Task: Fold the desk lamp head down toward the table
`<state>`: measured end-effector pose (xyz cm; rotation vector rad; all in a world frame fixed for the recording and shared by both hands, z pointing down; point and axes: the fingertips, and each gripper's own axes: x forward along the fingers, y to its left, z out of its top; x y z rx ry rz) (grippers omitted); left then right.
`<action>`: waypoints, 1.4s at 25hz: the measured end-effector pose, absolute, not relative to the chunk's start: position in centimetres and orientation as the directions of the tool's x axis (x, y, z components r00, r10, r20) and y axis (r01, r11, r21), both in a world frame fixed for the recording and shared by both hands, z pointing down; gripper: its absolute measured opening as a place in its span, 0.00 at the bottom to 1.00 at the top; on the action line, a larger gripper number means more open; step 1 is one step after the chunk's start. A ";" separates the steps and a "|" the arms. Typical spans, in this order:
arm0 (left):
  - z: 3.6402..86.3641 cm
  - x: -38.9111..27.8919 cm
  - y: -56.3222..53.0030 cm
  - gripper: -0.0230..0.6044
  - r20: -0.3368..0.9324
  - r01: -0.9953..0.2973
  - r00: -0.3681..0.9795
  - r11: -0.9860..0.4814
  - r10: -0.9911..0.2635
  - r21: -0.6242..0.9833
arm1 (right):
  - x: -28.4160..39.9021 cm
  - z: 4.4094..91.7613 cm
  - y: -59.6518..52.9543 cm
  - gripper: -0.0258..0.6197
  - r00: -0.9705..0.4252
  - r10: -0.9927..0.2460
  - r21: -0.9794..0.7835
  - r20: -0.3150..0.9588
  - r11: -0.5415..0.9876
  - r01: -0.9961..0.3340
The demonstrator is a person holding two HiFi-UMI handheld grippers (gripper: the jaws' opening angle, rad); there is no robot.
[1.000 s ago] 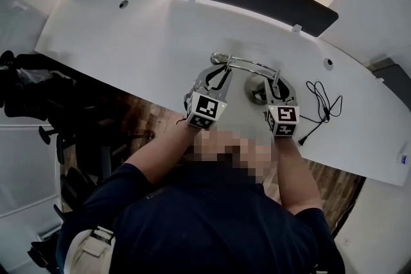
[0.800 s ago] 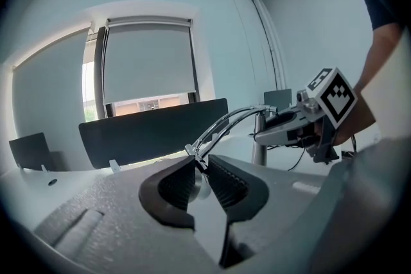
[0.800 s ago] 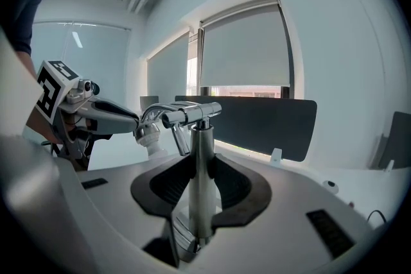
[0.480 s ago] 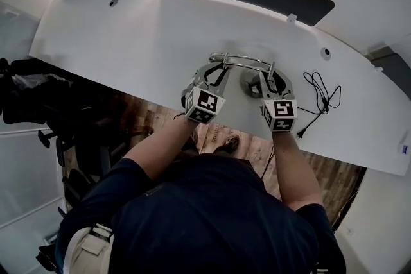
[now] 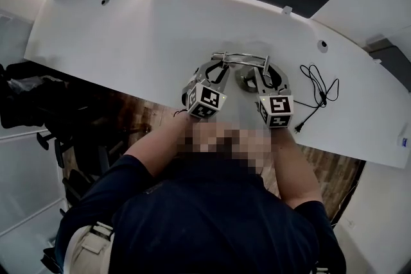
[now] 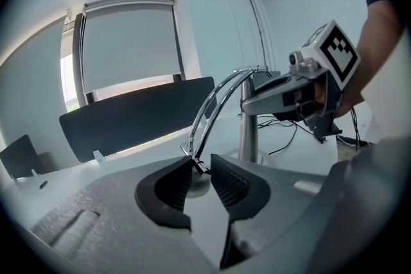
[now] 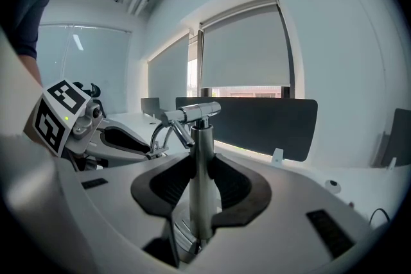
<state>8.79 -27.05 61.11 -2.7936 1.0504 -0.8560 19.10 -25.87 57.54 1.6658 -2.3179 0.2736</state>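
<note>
1. The chrome desk lamp (image 5: 247,70) stands on the white curved worktop (image 5: 128,35), near its front edge. The right tool (image 7: 202,186) is clamped on the lamp's upright round chrome post (image 7: 203,157). The left tool (image 6: 200,167) pinches only the very tip of the curved two-rod chrome lamp head (image 6: 215,102). The head arcs from the post's top down to the left, with its tip low over the worktop.
2. That tip hold looks thin to me, since only the front edges of the pads are on it. Under a downward push the tip could slip out sideways and the head could swing back up.
3. If the right tool's hold slackens on the smooth post, the round base (image 5: 249,82) may tip or skate toward the edge.
4. Forcing the hinge past its stop could bend the thin rods or knock the tip against the worktop.
5. The loose black cable (image 5: 321,96) lies to the right, apart from both tools, and a sliding lamp could drag it.
</note>
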 end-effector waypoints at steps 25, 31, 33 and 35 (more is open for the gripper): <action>62.5 10.4 -26.7 0.17 0.511 -0.597 0.633 -0.787 -0.582 -0.157 | 19.4 58.0 -25.9 0.23 -0.278 -0.899 0.041 0.339 0.310 -0.950; 59.7 9.4 -25.9 0.18 0.526 -0.547 0.634 -0.810 -0.567 -0.213 | 19.6 58.4 -24.7 0.24 -0.251 -0.895 0.073 0.369 0.297 -0.952; 58.9 8.8 -25.5 0.18 0.518 -0.538 0.643 -0.814 -0.564 -0.219 | 19.8 58.5 -23.8 0.24 -0.239 -0.893 0.073 0.381 0.286 -0.955; 57.7 8.4 -24.9 0.18 0.502 -0.530 0.660 -0.820 -0.560 -0.218 | 19.9 58.5 -22.8 0.24 -0.225 -0.893 0.066 0.390 0.271 -0.960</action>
